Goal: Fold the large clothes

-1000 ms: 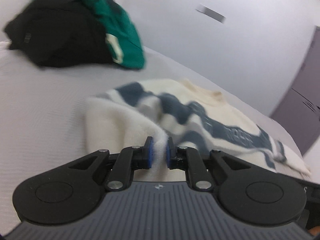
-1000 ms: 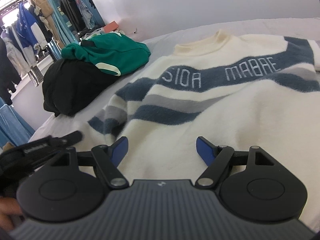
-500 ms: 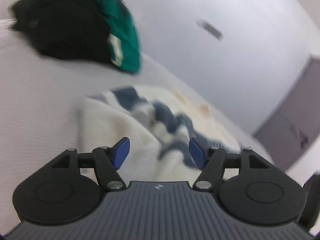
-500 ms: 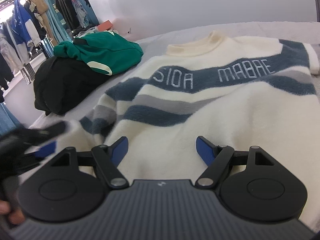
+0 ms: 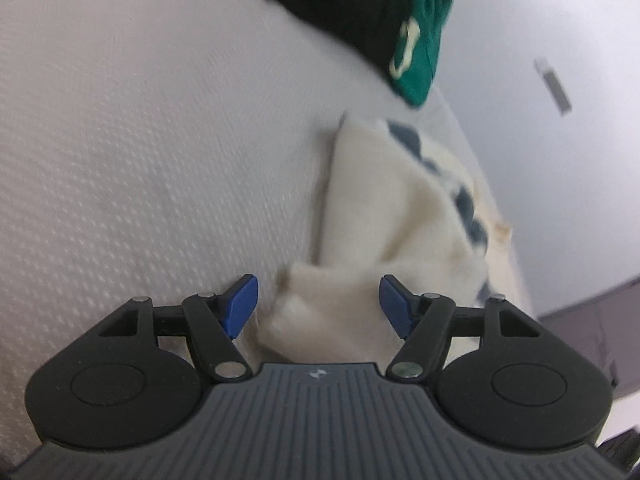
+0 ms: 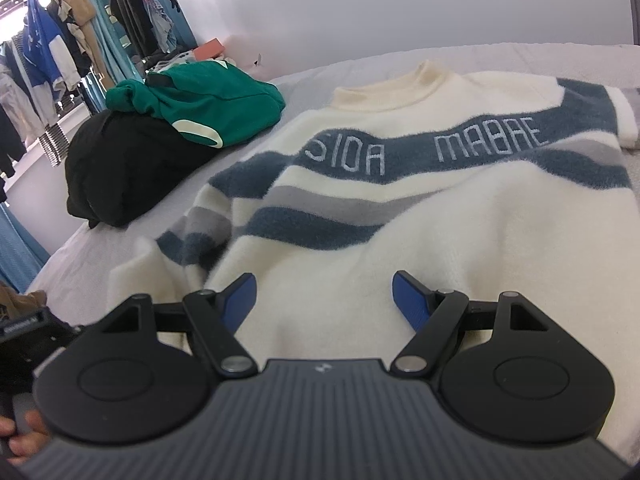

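Left wrist view: no readable writing, picture blurred. Left gripper point(image 5: 318, 300) spread wide, just opened, cream sleeve end point(image 5: 332, 312) lying loose between the blue pads point(image 5: 239, 306), unpinched. Sweater point(image 5: 400, 216) on the white textured bed cover point(image 5: 140, 140). Beyond, black garment point(image 5: 340, 4) and green garment point(image 5: 420, 40).

Right wrist view: right gripper point(image 6: 324, 300) wide apart over the sweater's cream body point(image 6: 460, 248), gripping nothing. Pale letters on the dark blue band point(image 6: 492, 144), reading roughly "SIOA MABRE". Left, green garment point(image 6: 212, 104) atop black garment point(image 6: 120, 164); hanging clothes point(image 6: 56, 48) behind.
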Available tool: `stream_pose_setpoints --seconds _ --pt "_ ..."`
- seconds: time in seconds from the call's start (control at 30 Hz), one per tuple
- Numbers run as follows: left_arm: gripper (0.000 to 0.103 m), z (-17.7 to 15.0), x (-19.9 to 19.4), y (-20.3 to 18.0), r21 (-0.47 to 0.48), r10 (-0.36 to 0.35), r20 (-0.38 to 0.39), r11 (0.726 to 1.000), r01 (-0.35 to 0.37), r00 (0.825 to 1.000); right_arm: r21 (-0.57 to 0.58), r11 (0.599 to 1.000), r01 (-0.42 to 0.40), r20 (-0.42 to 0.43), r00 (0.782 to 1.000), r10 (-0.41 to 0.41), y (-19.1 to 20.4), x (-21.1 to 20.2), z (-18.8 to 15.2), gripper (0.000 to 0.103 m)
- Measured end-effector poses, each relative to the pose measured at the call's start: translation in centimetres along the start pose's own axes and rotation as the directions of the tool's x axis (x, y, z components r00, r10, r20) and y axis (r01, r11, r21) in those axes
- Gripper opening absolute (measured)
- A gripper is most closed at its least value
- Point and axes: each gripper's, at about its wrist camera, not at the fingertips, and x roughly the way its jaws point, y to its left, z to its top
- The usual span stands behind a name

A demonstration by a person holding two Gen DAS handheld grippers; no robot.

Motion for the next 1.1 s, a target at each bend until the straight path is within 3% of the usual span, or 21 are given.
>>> stream_pose_setpoints --seconds 0.07,0.23,0.27,0.43,0.53,0.63,0.73,0.9,1.1 --pt "0.072 -0.4 1.0 -0.3 0.014 0.024 -0.031 1.0 -0.024 0.999 -0.007 1.0 0.003 -0.003 1.0 -0.003 0.1 0.2 -0.1 0.076" --pt "0.07 -0.5 2.3 -1.6 0.039 0.005 -0.046 0.999 -0.003 0.999 -0.021 1.0 0.014 -0.009 1.0 -0.015 0.4 0.5 -0.3 0.076" --pt "0.066 -0.4 2.5 -2.0 0.041 -0.011 -0.05 0.999 0.013 0.999 -0.025 1.0 0.017 -0.01 1.0 -0.017 0.4 0.5 -0.3 0.076" --pt "0.025 0.0 2.7 -3.1 0.064 -0.053 -0.065 0.996 0.057 0.997 -0.044 0.999 0.029 -0.01 1.0 -0.03 0.7 0.6 -0.5 0.076" --pt "0.017 0.9 1.3 -3.7 0.108 -0.066 -0.016 0.992 0.067 0.998 -0.051 0.998 0.037 -0.01 0.999 -0.037 0.9 0.7 -0.6 0.076" --pt "0.015 2.3 -1.9 -3.4 0.117 -0.093 0.079 0.99 0.084 0.992 -0.054 0.998 0.039 -0.008 0.999 -0.039 0.9 0.6 -0.6 0.076" --pt "0.014 4.3 -4.9 -2.2 0.099 -0.086 0.184 0.993 0.069 0.979 -0.047 0.998 0.038 -0.008 0.999 -0.038 0.9 0.6 -0.6 0.076" --pt "0.01 8.8 -8.6 -0.7 0.062 0.007 0.336 0.998 -0.029 0.942 -0.052 0.998 0.036 -0.012 0.999 -0.037 1.0 0.7 -0.6 0.077" --pt "0.0 14.7 -10.2 1.9 0.05 0.183 0.433 0.973 -0.226 0.883 -0.058 0.998 0.035 -0.016 0.999 -0.036 1.1 0.9 -0.6 0.079"
